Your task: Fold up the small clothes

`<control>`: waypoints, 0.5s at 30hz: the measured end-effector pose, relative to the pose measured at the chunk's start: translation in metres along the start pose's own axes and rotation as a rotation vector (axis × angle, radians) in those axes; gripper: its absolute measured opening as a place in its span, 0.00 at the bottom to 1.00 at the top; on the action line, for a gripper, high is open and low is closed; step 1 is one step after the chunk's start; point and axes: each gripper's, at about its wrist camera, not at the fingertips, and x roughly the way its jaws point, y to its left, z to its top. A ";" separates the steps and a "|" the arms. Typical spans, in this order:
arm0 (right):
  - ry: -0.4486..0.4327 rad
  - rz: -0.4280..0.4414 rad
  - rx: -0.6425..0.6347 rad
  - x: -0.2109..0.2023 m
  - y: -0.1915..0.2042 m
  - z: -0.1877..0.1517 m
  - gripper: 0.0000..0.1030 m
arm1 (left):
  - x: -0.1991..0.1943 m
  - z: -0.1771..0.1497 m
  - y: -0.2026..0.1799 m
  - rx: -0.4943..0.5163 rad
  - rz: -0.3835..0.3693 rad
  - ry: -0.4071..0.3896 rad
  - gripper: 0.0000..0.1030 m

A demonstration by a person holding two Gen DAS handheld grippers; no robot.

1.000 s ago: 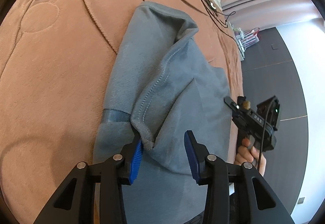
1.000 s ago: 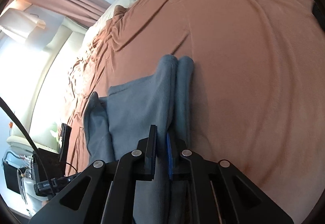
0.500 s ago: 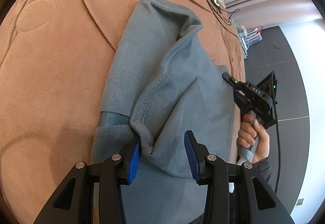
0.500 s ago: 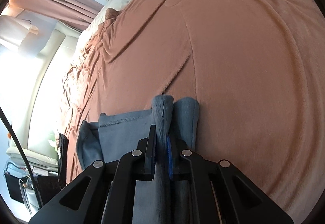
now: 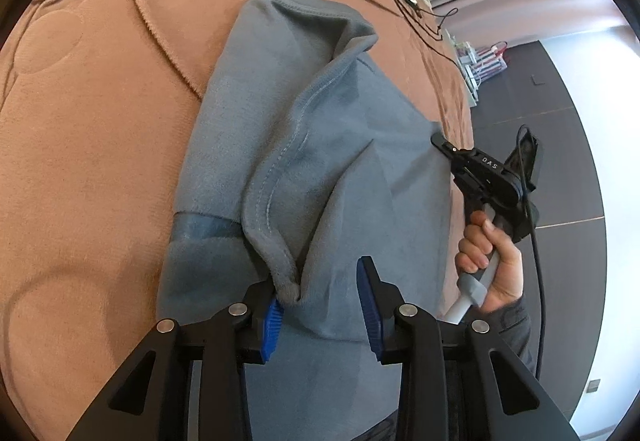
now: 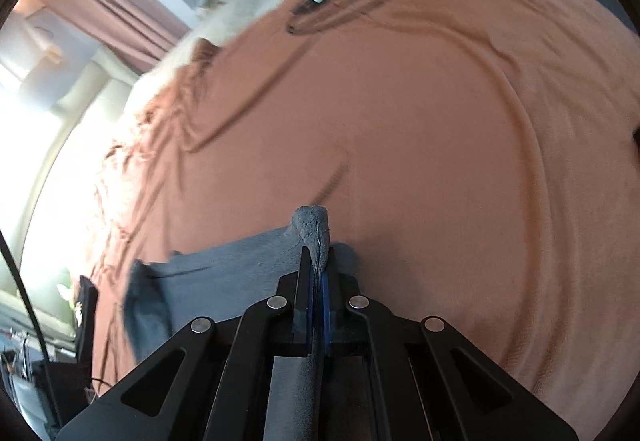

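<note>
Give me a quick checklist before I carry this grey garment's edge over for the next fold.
1. Right gripper shut on the grey garment: ok.
2. Left gripper gripping cloth: not ok, jaws open, the hem only touches one pad.
3. Garment flat: not ok, a stitched hem stands up in a ridge.
4. Black cable away from the garment: ok.
5. Layers under the fold aligned: cannot tell.

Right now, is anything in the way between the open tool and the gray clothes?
No, nothing visible blocks it. The left tool is open with the gray garment lying right between its blue pads, a hem fold beside one pad. The right tool already pinches another edge of it on the brown blanket.
</note>
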 end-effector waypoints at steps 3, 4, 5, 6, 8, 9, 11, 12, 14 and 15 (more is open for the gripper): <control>0.016 0.032 0.015 0.000 0.003 -0.004 0.00 | 0.001 -0.002 0.003 0.001 0.008 0.009 0.35; 0.035 0.053 0.026 0.000 0.002 -0.004 0.01 | 0.002 -0.002 0.004 0.000 0.009 0.013 0.35; 0.054 0.072 0.034 0.000 0.002 -0.003 0.01 | 0.003 -0.003 0.004 -0.002 0.005 0.015 0.35; 0.068 0.078 0.030 -0.003 0.004 -0.005 0.04 | 0.005 -0.004 0.004 0.000 -0.001 0.018 0.35; 0.064 0.082 0.000 -0.014 0.008 -0.009 0.14 | 0.006 -0.003 0.000 0.016 -0.010 0.012 0.28; 0.064 0.090 -0.013 -0.020 0.009 -0.012 0.25 | 0.007 -0.001 -0.003 0.025 -0.013 0.010 0.19; 0.066 0.101 -0.028 -0.032 0.008 -0.020 0.39 | 0.005 0.003 -0.009 0.034 -0.040 0.008 0.12; 0.069 0.103 -0.036 -0.037 0.008 -0.026 0.40 | 0.004 0.005 -0.012 0.038 -0.054 0.005 0.11; 0.085 0.109 -0.044 -0.046 0.004 -0.040 0.40 | 0.000 0.012 -0.024 0.064 -0.075 -0.007 0.09; 0.089 0.112 -0.044 -0.049 0.000 -0.042 0.40 | -0.003 0.016 -0.032 0.080 -0.085 -0.014 0.09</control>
